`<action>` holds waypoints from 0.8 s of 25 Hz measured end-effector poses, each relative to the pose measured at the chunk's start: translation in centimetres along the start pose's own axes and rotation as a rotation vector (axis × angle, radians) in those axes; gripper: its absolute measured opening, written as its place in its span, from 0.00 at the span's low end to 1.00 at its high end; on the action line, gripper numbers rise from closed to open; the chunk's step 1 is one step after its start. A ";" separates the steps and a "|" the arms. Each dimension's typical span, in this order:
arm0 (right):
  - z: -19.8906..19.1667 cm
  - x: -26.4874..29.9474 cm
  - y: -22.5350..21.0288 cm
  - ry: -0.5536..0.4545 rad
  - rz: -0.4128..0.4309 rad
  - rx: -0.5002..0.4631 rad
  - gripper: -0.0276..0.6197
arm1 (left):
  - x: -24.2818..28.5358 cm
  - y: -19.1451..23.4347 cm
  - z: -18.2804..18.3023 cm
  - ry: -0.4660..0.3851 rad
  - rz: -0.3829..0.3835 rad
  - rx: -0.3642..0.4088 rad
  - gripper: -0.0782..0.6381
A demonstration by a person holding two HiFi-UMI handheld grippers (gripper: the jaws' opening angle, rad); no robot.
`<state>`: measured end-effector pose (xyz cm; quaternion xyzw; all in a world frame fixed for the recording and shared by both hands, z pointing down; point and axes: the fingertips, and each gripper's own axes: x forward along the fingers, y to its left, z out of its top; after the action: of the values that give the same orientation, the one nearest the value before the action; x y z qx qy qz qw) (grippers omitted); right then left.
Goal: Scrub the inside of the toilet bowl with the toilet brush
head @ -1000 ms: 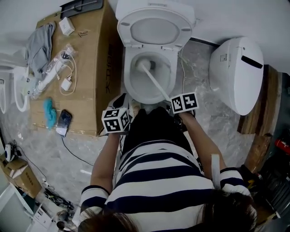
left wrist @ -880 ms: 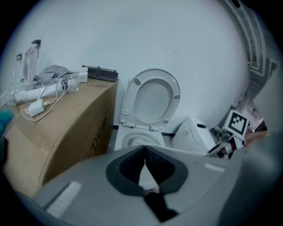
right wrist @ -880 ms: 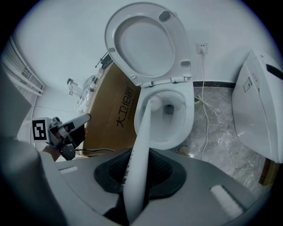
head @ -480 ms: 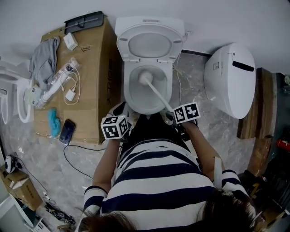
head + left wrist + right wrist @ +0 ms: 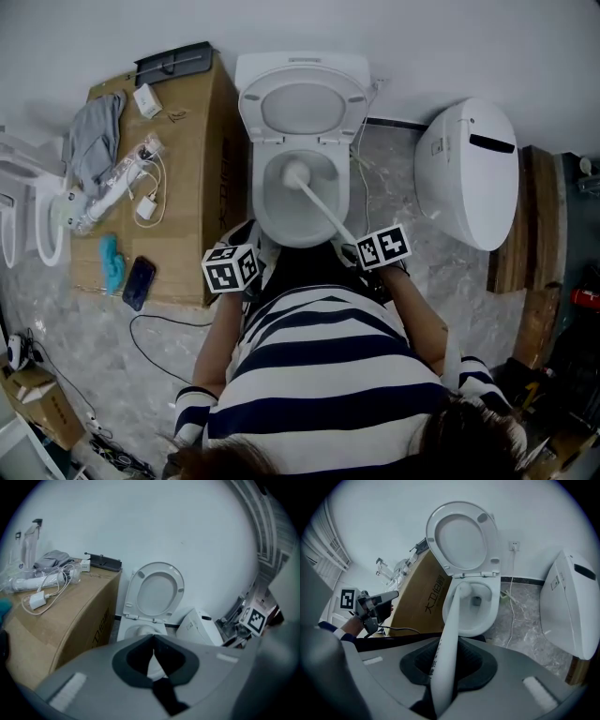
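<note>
Toilet brush (image 5: 323, 206), one, inside toilet bowl (image 5: 270, 216)

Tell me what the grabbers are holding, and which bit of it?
The right gripper grips the toilet brush by its long white handle, far from the brush head. The left gripper is shut and holds nothing.

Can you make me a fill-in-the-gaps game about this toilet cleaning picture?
1. The right gripper is shut on the toilet brush's long white ____.
2. The brush's head is down inside the ____ of the toilet.
3. The left gripper is shut and holds ____.
4. The dark phone lies on top of the brown cardboard ____.

Missing words: handle; bowl; nothing; box.
</note>
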<state>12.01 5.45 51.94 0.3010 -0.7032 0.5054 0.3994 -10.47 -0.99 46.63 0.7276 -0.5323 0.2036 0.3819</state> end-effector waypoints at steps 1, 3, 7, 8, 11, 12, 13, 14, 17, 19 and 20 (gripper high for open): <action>0.0 -0.1 0.0 -0.004 -0.002 -0.003 0.17 | 0.0 -0.1 -0.1 0.001 -0.001 -0.001 0.11; -0.1 -0.3 -0.1 -0.014 -0.001 0.001 0.17 | 0.0 -0.4 -0.2 0.004 -0.004 0.001 0.11; 0.2 -0.6 -0.3 -0.035 0.006 0.007 0.17 | 0.0 -0.8 -0.4 0.006 -0.004 0.004 0.11; 0.4 -0.6 -0.4 -0.041 0.009 0.005 0.17 | 0.0 -0.8 -0.4 0.007 -0.003 0.006 0.11; 0.9 -0.7 -0.3 -0.064 0.014 -0.006 0.17 | 0.0 -0.9 -0.7 0.012 -0.001 0.014 0.11; 1.1 -0.7 -0.2 -0.069 0.014 -0.011 0.17 | 0.0 -0.9 -0.8 0.016 -0.002 0.015 0.11; 1.2 -0.7 -0.2 -0.072 0.013 -0.018 0.17 | 0.0 -1.0 -0.9 0.020 -0.003 0.016 0.11; 1.3 -0.6 -0.1 -0.073 0.011 -0.027 0.17 | 0.1 -1.0 -1.0 0.024 -0.003 0.016 0.11; 1.7 -0.5 0.1 -0.079 0.001 -0.071 0.17 | 0.2 -1.3 -1.2 0.032 -0.006 0.019 0.11; 1.9 -0.4 0.4 -0.091 0.004 -0.102 0.17 | 0.3 -1.4 -1.3 0.038 -0.010 0.024 0.11; 2.0 -0.3 0.5 -0.096 0.008 -0.114 0.17 | 0.4 -1.5 -1.3 0.041 -0.012 0.026 0.11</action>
<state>11.20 3.69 51.06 0.2988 -0.7503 0.4509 0.3800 -8.83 0.01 47.21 0.7312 -0.5173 0.2230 0.3846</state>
